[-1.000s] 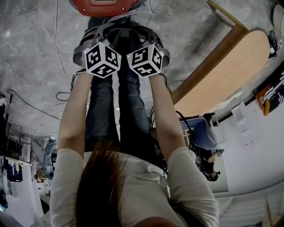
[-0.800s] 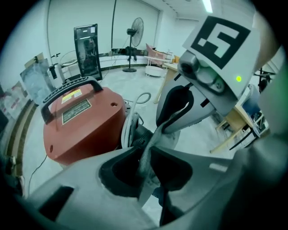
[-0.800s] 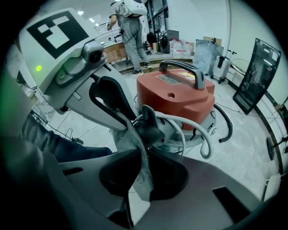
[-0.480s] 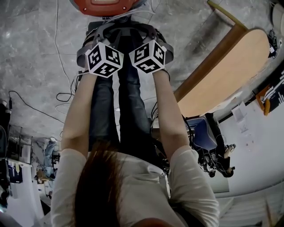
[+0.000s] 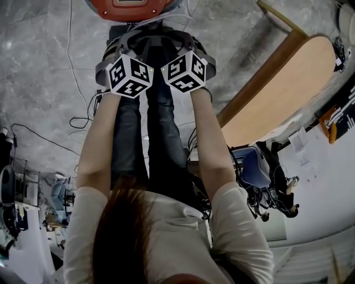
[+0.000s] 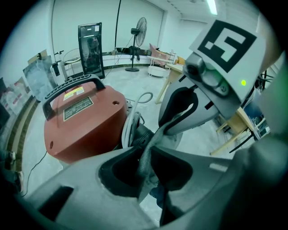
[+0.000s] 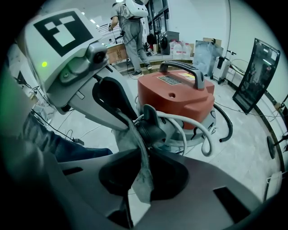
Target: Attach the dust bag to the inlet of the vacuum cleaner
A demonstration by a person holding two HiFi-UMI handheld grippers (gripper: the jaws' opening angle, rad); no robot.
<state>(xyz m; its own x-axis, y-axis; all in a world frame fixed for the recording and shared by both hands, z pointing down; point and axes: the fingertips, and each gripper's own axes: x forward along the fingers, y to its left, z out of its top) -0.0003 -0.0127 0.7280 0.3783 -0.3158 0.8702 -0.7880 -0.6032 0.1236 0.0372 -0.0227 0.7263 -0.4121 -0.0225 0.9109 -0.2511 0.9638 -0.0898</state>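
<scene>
The red vacuum cleaner [image 6: 83, 119] stands on the floor just ahead of both grippers, and in the head view only its edge [image 5: 130, 6] shows at the top. Its black inlet [image 7: 150, 128] sticks out toward me beside a white hose [image 7: 198, 130]. The grey cloth dust bag [image 7: 137, 157] hangs in front of the inlet, gathered into a fold. My right gripper [image 7: 139, 168] is shut on the bag's edge; its jaws have just been opening slightly, with the cloth still between them. My left gripper [image 6: 146, 168] is shut on the bag [image 6: 148, 148] from the other side.
A wooden table [image 5: 283, 89] stands to the right, and cables [image 5: 33, 133] trail over the marble floor on the left. The person's jeans-clad legs [image 5: 161, 127] stand under the grippers. Farther off are a standing fan [image 6: 137, 31], a black panel [image 6: 90, 49] and a person [image 7: 130, 27].
Both grippers rolled slightly while staying in front of the vacuum. A person in the background at the right of the head view moved.
</scene>
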